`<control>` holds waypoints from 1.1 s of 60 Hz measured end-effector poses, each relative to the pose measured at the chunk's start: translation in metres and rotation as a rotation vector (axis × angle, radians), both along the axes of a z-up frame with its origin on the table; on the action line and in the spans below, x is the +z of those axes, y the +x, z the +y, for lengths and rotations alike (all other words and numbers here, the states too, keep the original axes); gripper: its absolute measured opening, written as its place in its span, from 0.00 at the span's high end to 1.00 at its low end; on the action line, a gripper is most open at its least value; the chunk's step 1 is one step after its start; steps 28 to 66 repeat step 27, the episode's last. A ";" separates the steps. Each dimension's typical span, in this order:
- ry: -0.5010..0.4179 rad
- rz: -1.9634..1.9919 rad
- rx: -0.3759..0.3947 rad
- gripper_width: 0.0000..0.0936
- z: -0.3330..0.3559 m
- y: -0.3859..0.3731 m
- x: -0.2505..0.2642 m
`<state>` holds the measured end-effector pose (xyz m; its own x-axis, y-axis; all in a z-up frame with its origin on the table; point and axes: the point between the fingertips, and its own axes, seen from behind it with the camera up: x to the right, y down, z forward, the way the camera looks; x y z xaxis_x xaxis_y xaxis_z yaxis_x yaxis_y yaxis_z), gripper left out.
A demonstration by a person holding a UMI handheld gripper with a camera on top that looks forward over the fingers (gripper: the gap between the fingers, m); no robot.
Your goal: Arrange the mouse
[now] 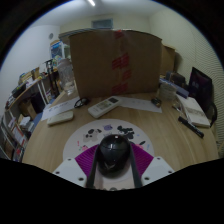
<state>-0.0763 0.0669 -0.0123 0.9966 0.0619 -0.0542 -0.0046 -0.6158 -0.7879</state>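
Gripper (115,172) clamps mouse (114,152). Remote (104,106) lies at 12 o'clock; bare table (150,128) lies toward 1 o'clock.

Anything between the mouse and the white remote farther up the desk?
In the gripper view, small dark bits lie on the white mat between the mouse and the remote.

**Office or study room with a cluttered wooden desk.**
A round-edged wooden desk (150,125) carries a white keyboard (104,106) near its middle, papers and books (194,112) along its right edge, and a dark monitor (200,85) at its right corner. Shelves packed with books (22,110) line the left wall, a large brown cardboard panel (112,60) stands behind the desk's far edge, and a ceiling strip light (91,3) glows overhead.
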 end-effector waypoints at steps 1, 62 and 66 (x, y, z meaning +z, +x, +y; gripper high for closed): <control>-0.004 0.000 0.005 0.38 0.000 0.000 0.001; -0.055 0.125 -0.136 0.12 -0.142 -0.028 0.107; -0.055 0.125 -0.136 0.12 -0.142 -0.028 0.107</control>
